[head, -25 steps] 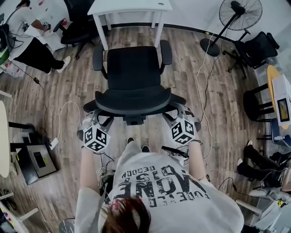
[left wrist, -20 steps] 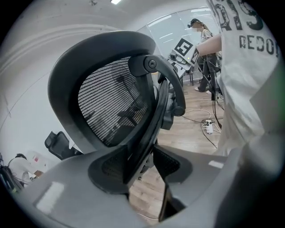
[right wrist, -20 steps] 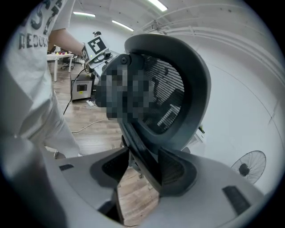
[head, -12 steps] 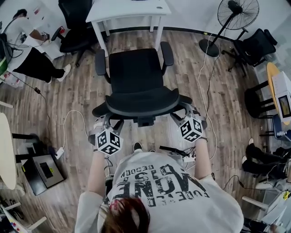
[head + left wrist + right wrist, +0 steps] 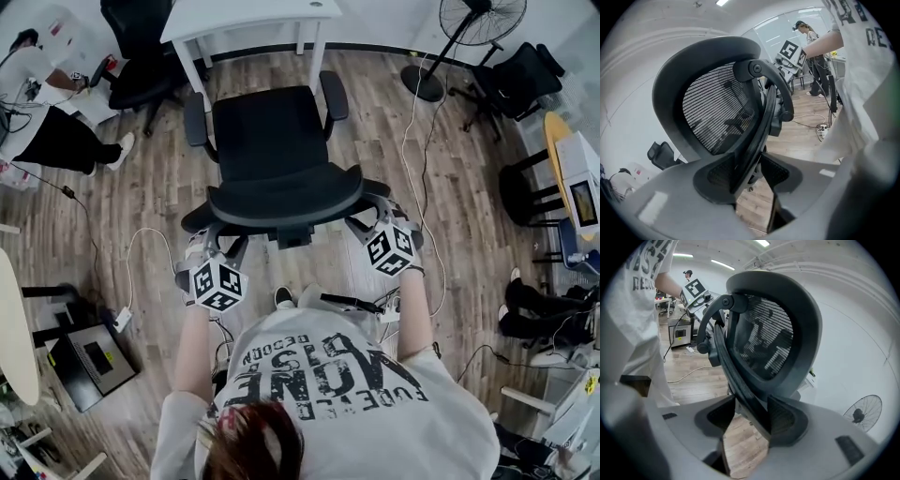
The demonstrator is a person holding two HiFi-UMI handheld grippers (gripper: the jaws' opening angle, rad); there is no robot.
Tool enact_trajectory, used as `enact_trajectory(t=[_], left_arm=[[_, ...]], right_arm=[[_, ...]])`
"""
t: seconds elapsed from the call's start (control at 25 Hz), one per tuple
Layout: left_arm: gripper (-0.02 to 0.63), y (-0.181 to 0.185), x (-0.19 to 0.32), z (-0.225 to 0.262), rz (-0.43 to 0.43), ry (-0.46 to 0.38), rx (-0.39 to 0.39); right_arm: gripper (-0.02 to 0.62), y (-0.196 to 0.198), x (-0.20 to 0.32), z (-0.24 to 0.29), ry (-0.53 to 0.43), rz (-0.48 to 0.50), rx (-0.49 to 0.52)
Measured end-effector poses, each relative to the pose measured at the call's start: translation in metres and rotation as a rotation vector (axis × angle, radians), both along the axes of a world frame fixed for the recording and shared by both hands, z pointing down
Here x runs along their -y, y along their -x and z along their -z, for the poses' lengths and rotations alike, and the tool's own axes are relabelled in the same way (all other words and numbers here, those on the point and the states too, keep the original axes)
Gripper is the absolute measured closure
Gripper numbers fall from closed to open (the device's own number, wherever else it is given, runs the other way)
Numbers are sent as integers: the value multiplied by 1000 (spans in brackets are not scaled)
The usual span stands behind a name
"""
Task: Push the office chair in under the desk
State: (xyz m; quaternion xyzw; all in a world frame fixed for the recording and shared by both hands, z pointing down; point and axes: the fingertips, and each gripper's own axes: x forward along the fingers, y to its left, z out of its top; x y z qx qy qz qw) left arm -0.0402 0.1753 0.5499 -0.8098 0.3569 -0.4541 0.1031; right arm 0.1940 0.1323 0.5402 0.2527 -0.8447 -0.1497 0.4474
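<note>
A black office chair (image 5: 272,141) stands on the wood floor facing a white desk (image 5: 253,14) at the top of the head view. Its mesh backrest (image 5: 281,202) is toward me. My left gripper (image 5: 211,246) clasps the backrest's left edge, and the black frame (image 5: 754,136) runs between both pads (image 5: 719,176). My right gripper (image 5: 370,220) holds the right edge. Its jaws are opening slightly, with the frame (image 5: 740,380) still between them and against the pads (image 5: 787,420).
A second black chair (image 5: 141,66) and a crouching person (image 5: 47,112) are at the far left. A standing fan (image 5: 441,56) and another chair (image 5: 520,80) are at the right. Cables and a power strip (image 5: 122,319) lie on the floor near my feet.
The chair has rolled a little toward the desk. Both grippers and I have followed it, keeping their places on the backrest edges.
</note>
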Motion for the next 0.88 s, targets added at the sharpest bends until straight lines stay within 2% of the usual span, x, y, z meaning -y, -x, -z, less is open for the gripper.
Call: enact_trajectory(t=[0.88], left_arm=[[422, 27, 74, 1, -4, 7, -9]], right_arm=[[408, 26, 75, 1, 42, 29, -40]])
